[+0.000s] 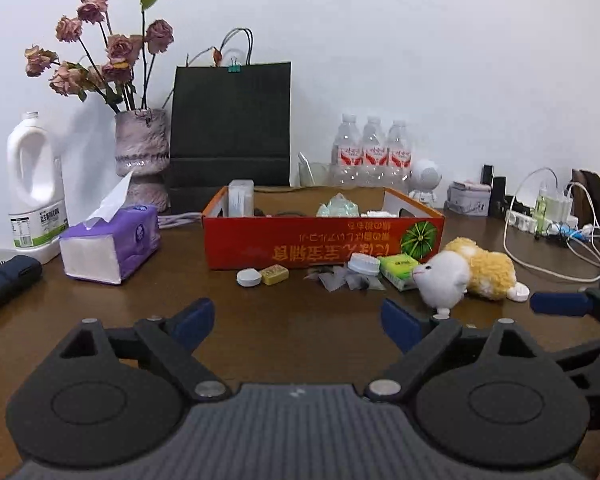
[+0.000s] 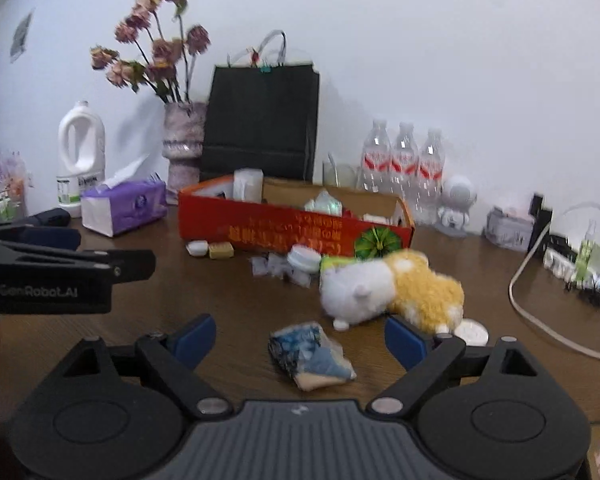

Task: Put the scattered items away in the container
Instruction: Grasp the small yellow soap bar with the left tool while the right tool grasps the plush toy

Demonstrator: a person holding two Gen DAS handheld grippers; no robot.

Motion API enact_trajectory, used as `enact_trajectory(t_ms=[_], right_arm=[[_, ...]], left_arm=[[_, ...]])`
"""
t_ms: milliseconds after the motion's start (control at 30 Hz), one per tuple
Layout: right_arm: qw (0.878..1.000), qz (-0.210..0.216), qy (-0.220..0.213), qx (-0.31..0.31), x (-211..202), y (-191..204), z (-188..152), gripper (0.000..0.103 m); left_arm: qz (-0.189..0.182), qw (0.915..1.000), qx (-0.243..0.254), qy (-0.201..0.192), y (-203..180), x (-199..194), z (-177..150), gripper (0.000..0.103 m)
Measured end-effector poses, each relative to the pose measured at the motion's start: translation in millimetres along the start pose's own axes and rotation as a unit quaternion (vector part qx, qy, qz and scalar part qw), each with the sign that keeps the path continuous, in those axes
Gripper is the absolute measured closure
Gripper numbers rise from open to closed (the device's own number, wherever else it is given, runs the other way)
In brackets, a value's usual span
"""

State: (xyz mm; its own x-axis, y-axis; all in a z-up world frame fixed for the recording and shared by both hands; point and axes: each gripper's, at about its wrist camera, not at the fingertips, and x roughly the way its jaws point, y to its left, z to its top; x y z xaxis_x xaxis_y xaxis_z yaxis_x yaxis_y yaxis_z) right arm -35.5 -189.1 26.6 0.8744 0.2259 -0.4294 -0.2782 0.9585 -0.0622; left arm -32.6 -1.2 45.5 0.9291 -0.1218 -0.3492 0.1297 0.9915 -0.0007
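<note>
A red cardboard box [image 1: 324, 240] [image 2: 292, 229] stands mid-table and holds several items. In front of it lie a white round lid [image 1: 248, 278], a yellow block [image 1: 274, 274], grey wrappers [image 1: 342, 280], a white jar [image 1: 364, 264], a green packet [image 1: 398, 270] and a white-and-yellow plush toy [image 1: 466, 272] [image 2: 392, 290]. A blue patterned packet [image 2: 312, 354] lies between my right gripper's open fingers [image 2: 300, 336]. My left gripper [image 1: 298, 320] is open and empty over bare table. The right gripper also shows at the right edge of the left wrist view [image 1: 560, 303].
A purple tissue pack [image 1: 110, 242], white jug [image 1: 36, 188], vase of dried roses [image 1: 142, 148] and black paper bag [image 1: 230, 132] stand behind left. Water bottles [image 1: 372, 148], a white robot figure [image 1: 424, 180] and cables with a power strip [image 1: 548, 220] are at right.
</note>
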Motion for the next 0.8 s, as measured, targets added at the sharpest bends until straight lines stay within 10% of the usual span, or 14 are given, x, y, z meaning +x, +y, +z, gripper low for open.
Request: enact_trajectory(t_ms=[533,800], right_arm=[[0.993,-0.073,0.039,0.079,55.4,-82.6,19.7,0.031],[0.989,-0.095,0.065,0.093,88.7,-112.7,20.0,0.031]], left_arm=[[-0.103,0.9875,0.073,0.095,55.7,171.0,54.3,0.059],[-0.097,0.9773,0.103,0.158,37.8,213.6,51.0,0.054]])
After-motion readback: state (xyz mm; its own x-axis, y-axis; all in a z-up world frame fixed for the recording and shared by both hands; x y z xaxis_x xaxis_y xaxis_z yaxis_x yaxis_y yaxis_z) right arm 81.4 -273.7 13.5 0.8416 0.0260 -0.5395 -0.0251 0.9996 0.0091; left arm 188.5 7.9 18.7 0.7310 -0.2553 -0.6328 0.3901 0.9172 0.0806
